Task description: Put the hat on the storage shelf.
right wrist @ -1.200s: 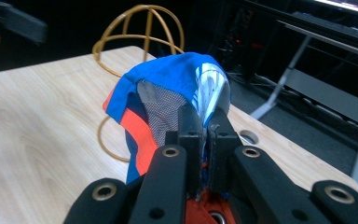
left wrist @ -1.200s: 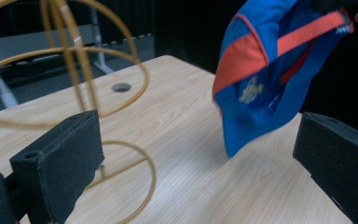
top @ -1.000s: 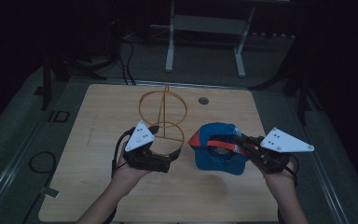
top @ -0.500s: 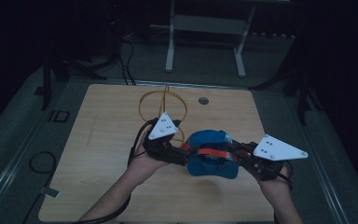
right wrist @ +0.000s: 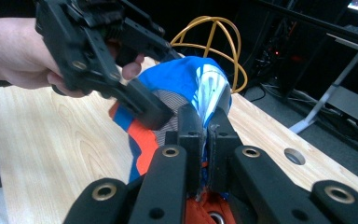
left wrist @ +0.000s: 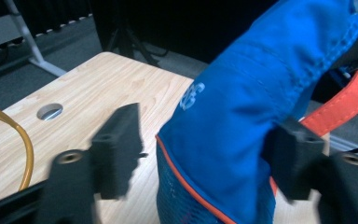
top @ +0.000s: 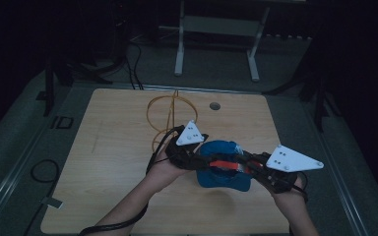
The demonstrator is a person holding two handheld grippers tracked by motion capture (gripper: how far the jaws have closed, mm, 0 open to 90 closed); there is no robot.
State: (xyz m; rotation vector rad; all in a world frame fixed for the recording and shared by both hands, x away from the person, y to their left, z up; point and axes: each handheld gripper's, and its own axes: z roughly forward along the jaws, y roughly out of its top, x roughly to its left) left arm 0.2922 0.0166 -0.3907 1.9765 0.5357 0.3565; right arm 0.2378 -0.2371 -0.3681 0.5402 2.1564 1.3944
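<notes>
Two grippers meet at a blue cap [top: 224, 169] on the tabletop [top: 108, 162]. Right gripper [right wrist: 204, 122] is clamped on the cap's fabric; left gripper [left wrist: 209, 154] has its jaws apart around the cap.

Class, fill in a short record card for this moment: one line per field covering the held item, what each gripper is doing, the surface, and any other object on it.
Held item: blue cap with orange trim, lifted between the two grippers
Right gripper: jaws shut on the cap's fabric
Left gripper: jaws open, one on each side of the cap, not yet closed
Surface: wooden table with a round hole near its far edge
Other object: yellow wire frame, standing behind the cap
Lighting: dim
</notes>
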